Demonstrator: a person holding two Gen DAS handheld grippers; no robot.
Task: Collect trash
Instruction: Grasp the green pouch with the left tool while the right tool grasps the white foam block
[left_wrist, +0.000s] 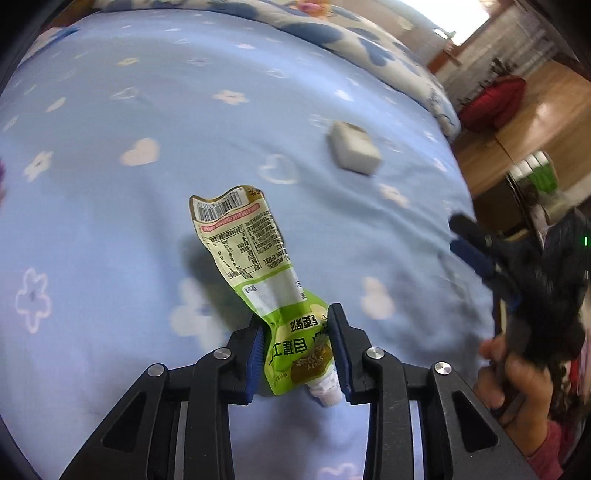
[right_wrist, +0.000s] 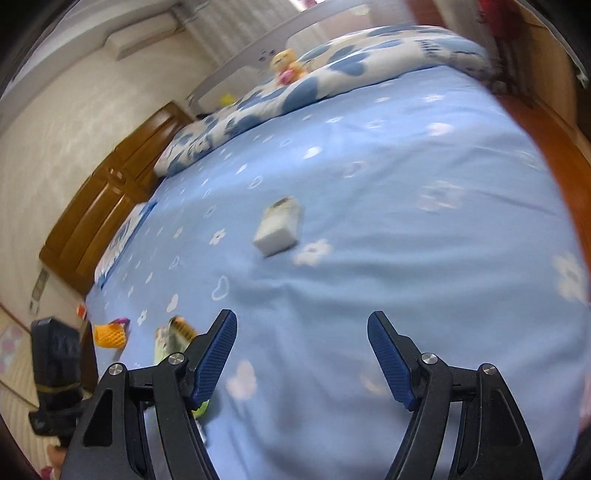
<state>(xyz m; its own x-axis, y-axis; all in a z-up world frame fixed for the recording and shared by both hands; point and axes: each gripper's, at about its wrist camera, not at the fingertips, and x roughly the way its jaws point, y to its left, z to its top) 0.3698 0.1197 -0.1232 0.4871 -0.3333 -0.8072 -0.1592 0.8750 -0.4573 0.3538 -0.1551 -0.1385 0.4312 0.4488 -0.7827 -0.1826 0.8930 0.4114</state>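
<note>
- The left gripper (left_wrist: 299, 347) has its jaws pinching the green lower end of a crumpled spout pouch (left_wrist: 255, 258), just above the white spout at lower centre of the left wrist view; the barcode end sticks up toward mid-frame.
- The pouch is held over a light blue bed sheet (left_wrist: 147, 92) printed with white hearts and flowers.
- A small white box (left_wrist: 354, 149) lies on the sheet in the upper right of that view, well apart from the pouch.
- The right gripper (right_wrist: 303, 354) has its jaws spread wide, with only sheet between them.
- In the right wrist view the same white box sits at mid-frame, above and apart from the jaws.
- At lower left of that view, an orange piece of trash (right_wrist: 109, 336) lies near the bed's edge.
- A blue-and-white quilt (right_wrist: 332, 70) lies folded along the top.
</note>
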